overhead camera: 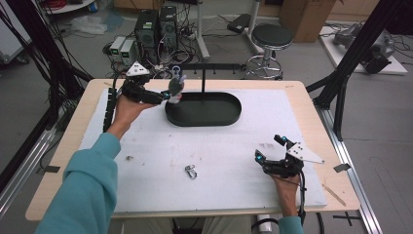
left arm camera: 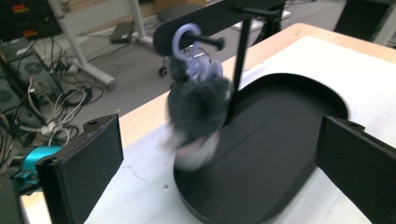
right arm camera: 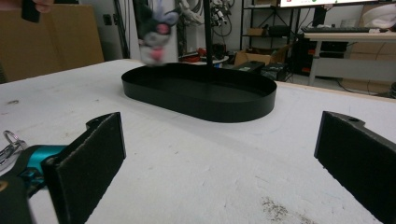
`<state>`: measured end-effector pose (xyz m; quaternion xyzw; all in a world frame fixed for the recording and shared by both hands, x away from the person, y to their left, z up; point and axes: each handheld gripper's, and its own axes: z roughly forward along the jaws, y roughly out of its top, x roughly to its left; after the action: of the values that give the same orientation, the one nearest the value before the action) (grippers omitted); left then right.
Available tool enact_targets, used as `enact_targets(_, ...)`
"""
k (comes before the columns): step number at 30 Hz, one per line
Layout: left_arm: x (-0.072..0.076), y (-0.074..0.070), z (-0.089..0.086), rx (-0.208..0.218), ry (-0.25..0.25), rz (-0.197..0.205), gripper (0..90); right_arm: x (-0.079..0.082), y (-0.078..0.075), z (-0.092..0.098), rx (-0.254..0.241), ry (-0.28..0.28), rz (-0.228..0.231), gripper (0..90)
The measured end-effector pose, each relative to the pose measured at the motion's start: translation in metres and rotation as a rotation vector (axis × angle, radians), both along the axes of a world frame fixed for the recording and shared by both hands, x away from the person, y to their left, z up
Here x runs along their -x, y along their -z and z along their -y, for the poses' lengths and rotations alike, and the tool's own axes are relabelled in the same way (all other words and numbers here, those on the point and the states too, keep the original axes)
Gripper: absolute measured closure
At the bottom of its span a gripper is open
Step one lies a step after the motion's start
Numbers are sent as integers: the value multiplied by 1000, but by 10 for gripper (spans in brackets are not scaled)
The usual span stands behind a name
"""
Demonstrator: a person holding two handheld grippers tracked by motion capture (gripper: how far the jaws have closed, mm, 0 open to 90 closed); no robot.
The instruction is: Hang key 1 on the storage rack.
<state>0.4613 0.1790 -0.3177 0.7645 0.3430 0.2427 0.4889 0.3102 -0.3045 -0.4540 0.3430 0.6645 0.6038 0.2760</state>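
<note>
The white foam-covered surface (overhead camera: 204, 161) took up most of the high view, and the black oval metal tray (overhead camera: 203, 109) with its upright post and crossbar sat in the upper middle of the frame. From the crossbar's left peg hung the small grey plush keychain with a lilac ring (left arm camera: 198, 100), blurred as if swinging, its ring hooked over the peg near the top centre of the left gripper view. The left hand-held gripper (overhead camera: 165, 96) stood just beside it, jaws spread wide with nothing pressed between them; the toy hung free in the gap ahead. To my eye the hanging looked done, and the wise thing was to draw that hand-held gripper straight back without brushing the toy, so the ring stayed seated on the peg. The right hand-held gripper (overhead camera: 270, 148) rested open at the lower right. A small metal clasp (overhead camera: 191, 171) lay at lower centre, likely next.
</note>
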Motion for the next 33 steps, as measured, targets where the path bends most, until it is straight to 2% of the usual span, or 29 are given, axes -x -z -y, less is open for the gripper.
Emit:
enact_targets(5,20,-11,-9,64,22,58,17,1,0,0,1,-1,-3,12)
enact_targets(7,29,-13,-14,69,35,86,17,1,0,0,1,0,-3,12)
enact_targets(11,48,-12,-25,106,46,119,17,1,0,0,-3,5,-7,12)
enact_targets(13,59,-11,-32,103,43,142,17,1,0,-1,4,9,0,12)
enact_targets(19,90,1,-49,146,63,169,17,1,0,-1,6,5,-1,12)
enact_targets(25,124,16,-59,173,90,224,17,1,0,-2,10,6,-1,12)
enact_targets(33,158,40,-72,219,62,275,17,1,0,-2,15,5,1,12)
